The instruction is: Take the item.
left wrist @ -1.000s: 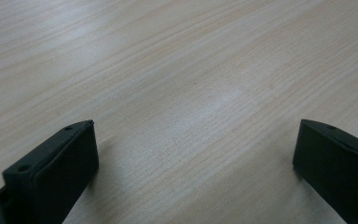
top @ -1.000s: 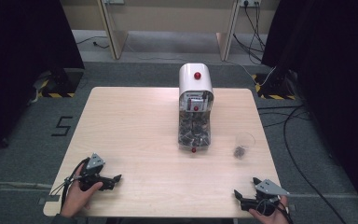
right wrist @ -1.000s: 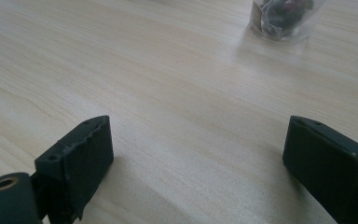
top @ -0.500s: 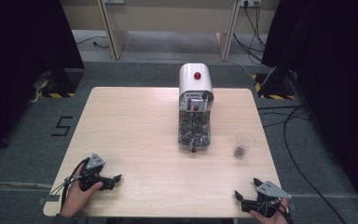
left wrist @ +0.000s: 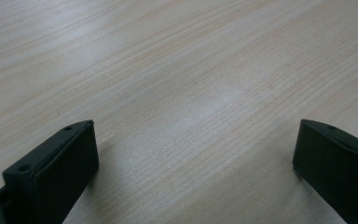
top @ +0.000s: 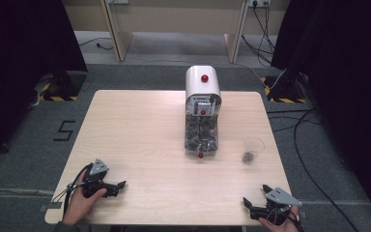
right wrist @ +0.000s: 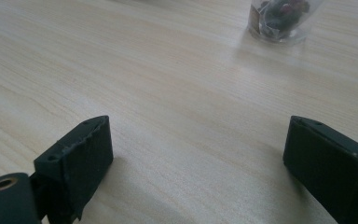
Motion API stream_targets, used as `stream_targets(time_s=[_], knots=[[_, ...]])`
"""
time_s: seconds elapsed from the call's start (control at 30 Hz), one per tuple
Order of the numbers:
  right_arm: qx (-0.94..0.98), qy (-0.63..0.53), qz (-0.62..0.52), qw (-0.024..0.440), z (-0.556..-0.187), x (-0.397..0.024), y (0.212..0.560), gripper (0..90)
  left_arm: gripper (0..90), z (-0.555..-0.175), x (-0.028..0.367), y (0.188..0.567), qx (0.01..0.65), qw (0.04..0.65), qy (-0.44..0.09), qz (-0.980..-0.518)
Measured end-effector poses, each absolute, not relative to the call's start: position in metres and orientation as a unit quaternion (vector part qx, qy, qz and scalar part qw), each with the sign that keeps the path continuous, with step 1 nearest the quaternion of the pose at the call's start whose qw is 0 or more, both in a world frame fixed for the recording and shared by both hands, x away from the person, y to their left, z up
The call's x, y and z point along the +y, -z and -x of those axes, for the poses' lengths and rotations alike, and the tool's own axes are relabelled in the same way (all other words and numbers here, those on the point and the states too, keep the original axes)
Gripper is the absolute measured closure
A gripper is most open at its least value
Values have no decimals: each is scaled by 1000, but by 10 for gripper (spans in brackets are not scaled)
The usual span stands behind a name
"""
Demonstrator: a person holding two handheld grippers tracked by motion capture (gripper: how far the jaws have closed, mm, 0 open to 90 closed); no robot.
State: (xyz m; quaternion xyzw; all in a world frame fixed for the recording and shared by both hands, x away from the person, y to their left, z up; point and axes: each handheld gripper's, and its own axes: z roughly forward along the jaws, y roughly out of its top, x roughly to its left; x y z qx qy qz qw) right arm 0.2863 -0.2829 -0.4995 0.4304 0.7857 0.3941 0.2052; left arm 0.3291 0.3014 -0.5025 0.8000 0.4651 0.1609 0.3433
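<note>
A white dispenser with a red knob and a clear lower part full of small dark pieces stands at the table's middle. To its right a clear plastic cup holds a few dark pieces. My left gripper rests open near the front left corner, its jaws wide over bare wood. Near the front right edge my right gripper is open too, with nothing between its jaws and the cup well ahead of it.
The light wooden table stands on grey carpet. Cables run over the floor at the right. Wooden furniture legs stand beyond the far edge, and dark curtains hang at both sides.
My right gripper has slid a little toward the front edge of the table. The left gripper, dispenser and cup have stayed put.
</note>
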Motion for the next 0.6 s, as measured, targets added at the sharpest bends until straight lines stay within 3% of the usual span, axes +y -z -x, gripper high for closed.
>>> stream_targets(time_s=[0.6], knots=[[790, -390, -429, 201, -288, -283, 498, 89, 0, -329, 301, 503, 465, 343, -161, -800]])
